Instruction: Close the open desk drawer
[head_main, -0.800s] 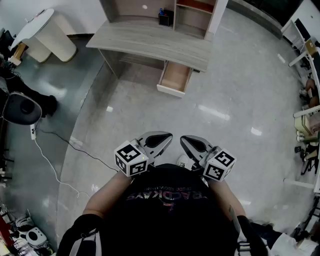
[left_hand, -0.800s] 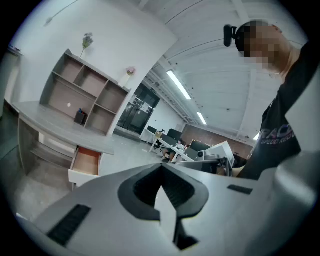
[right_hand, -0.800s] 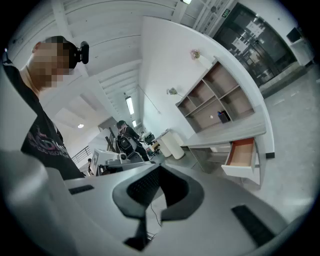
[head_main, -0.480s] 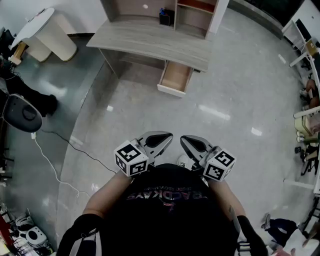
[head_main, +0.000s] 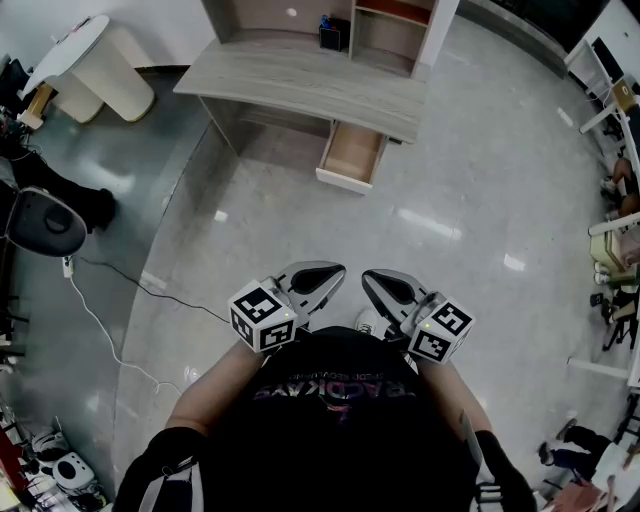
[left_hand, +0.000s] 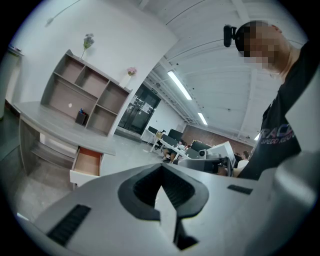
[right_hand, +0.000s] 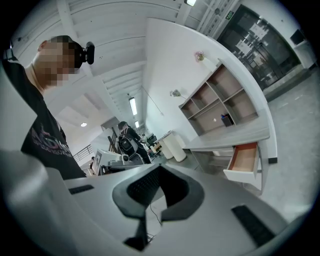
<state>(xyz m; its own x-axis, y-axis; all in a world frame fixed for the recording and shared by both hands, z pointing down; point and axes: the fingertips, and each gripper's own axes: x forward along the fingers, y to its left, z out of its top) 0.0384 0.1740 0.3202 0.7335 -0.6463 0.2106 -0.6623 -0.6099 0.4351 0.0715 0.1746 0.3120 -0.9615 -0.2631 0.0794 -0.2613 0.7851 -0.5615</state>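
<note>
- The drawer (head_main: 350, 153) is sitting at about twelve o'clock in the head view. It is hanging under the right end of the pale wooden worktop (head_main: 300, 80) and sticking out toward six o'clock. Its white front is facing the person, and that is the face a push would have to meet.
- Its wooden inside is looking empty, though it is too far off and too small to be sure.
- A shelf unit (head_main: 390, 30) is standing along the back of the worktop, with a small dark object (head_main: 332, 35) in one compartment.
- Bare grey floor (head_main: 450, 200) is lying between the drawer and the person, so the two are well apart. Walking up to it is probably the step in hand.
- The left gripper (head_main: 322, 280) and right gripper (head_main: 383, 288) are being carried side by side near the chest at six o'clock, aiming roughly toward twelve. Both pairs of fingers are pressed together with nothing in them, which suits shoving a drawer front.
- A cable (head_main: 100, 320) is trailing at about eight o'clock, off the straight path.
</note>
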